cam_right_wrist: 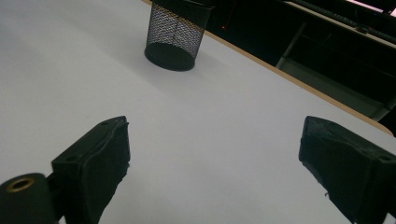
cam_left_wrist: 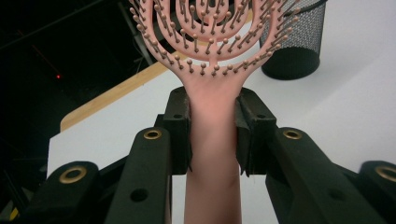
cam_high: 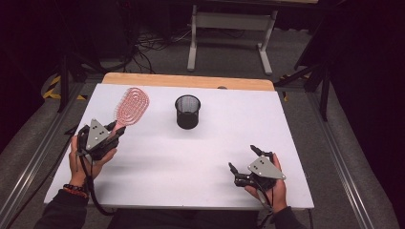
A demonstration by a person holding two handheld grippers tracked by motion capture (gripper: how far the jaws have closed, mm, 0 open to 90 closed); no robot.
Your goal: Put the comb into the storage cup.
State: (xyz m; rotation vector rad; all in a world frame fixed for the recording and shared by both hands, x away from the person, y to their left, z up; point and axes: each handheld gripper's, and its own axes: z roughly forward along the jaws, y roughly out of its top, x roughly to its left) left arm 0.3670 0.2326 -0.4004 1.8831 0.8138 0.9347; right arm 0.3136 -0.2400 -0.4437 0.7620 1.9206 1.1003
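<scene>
A pink vented hairbrush (cam_high: 131, 106) is held off the white table at the left, head pointing toward the far edge. My left gripper (cam_high: 116, 130) is shut on its handle; in the left gripper view both black pads clamp the pink hairbrush handle (cam_left_wrist: 213, 122), with the bristled head above. A black mesh cup (cam_high: 187, 111) stands upright in the middle of the far half of the table, to the right of the brush head. My right gripper (cam_high: 242, 159) rests at the near right, open, nothing between its fingers (cam_right_wrist: 105, 154).
The white table top (cam_high: 200, 157) has a wooden strip (cam_high: 191, 81) along its far edge. Metal rails run down both sides of the table. A white table frame (cam_high: 229, 28) and cables stand on the floor beyond.
</scene>
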